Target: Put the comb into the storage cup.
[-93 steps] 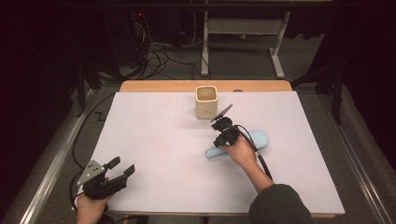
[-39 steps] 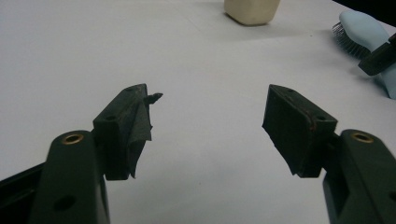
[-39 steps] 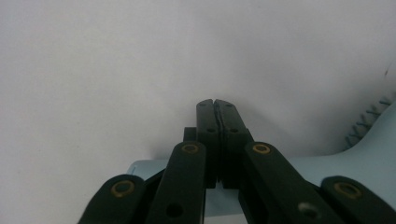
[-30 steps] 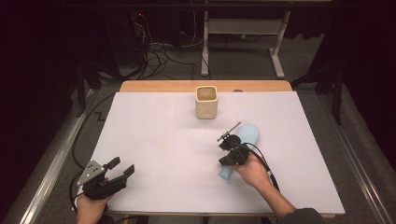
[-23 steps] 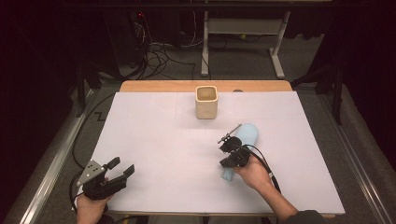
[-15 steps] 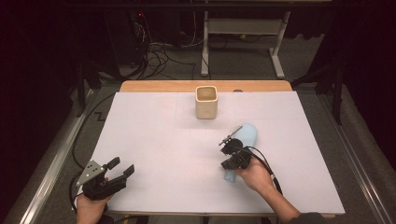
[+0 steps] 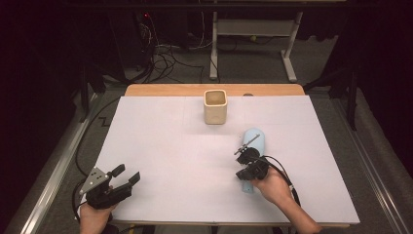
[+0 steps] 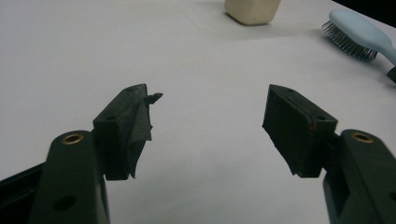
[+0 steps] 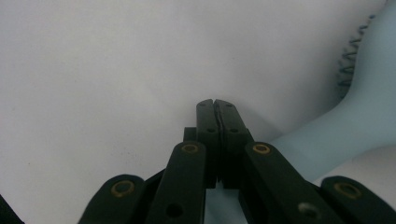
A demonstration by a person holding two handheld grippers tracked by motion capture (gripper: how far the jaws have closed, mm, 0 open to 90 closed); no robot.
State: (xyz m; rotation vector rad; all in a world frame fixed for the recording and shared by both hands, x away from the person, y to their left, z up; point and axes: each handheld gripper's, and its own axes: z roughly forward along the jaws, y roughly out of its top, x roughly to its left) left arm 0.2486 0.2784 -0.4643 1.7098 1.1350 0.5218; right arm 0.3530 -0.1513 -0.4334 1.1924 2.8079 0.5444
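On the desk (image 7: 160,146) w/ the white cover, right tool (image 7: 247,157) is sitting pressed together, gripping nothing, right over the blue hairbrush (image 7: 254,142) handle. Brush is lying near the cream cup (image 7: 215,106). Left tool (image 7: 119,181) is idling spread, well apart. Risk: closed tips are likely nudging or spinning the brush instead of gripping it.

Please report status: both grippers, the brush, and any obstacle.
Left gripper open, holding nothing, near table corner. Right gripper shut, empty, beside the handle of the light blue plastic hairbrush. Brush lies flat on the white table cover. Cream square cup stands apart.
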